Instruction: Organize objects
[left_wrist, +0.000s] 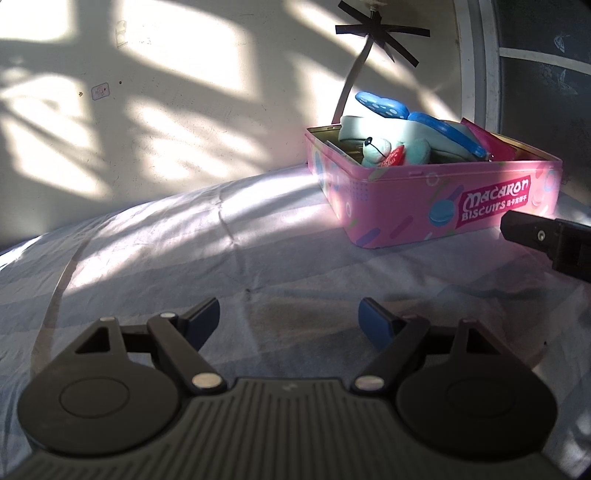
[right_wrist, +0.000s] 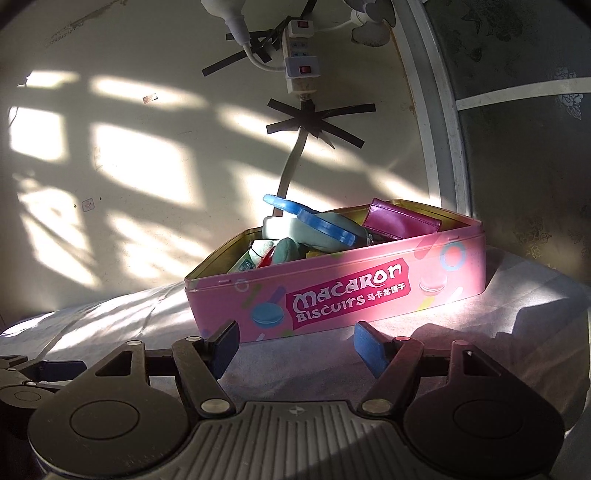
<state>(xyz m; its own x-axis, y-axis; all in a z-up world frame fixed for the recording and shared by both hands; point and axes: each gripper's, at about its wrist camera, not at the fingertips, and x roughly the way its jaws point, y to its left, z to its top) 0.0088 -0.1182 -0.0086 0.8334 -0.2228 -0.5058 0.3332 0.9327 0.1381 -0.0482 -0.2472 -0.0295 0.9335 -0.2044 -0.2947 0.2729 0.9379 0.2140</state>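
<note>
Surface: pale bedsheet (left_wrist: 229, 236) with faint blue checks, creased, bulging slightly toward the wall. Strong sunlight falls across it in slanted bars, with a pink cast near the tin.

Room: cream wall (left_wrist: 177, 122) behind the bed, patterned with window-frame shadows. At right, a grey frame (right_wrist: 436, 122) and dark patterned panel. A white power strip (right_wrist: 300, 59) is fixed high on the wall with crossed strips of black tape (right_wrist: 314, 123); its flat cable (right_wrist: 291, 166) drops behind the tin.

Task object: pink biscuit tin (right_wrist: 369, 291), lid off, sits on the sheet close to the wall, toward the right side. Inside, piled above the rim: a pale teal plush toy (left_wrist: 380, 147), a blue spotted flat piece (left_wrist: 384, 103) and a magenta wallet (right_wrist: 400, 221) leaning at the right end.

Left gripper (left_wrist: 288, 321): jaws wide apart, nothing between them, over bare sheet, well apart from the tin. The black tip of the other tool enters at the right edge of this view, just beside the tin's front.

Right gripper (right_wrist: 295, 347): jaws spread, empty, pointing at the tin's long front side, near its base; contact cannot be told. Nothing lies between either gripper and the tin.
</note>
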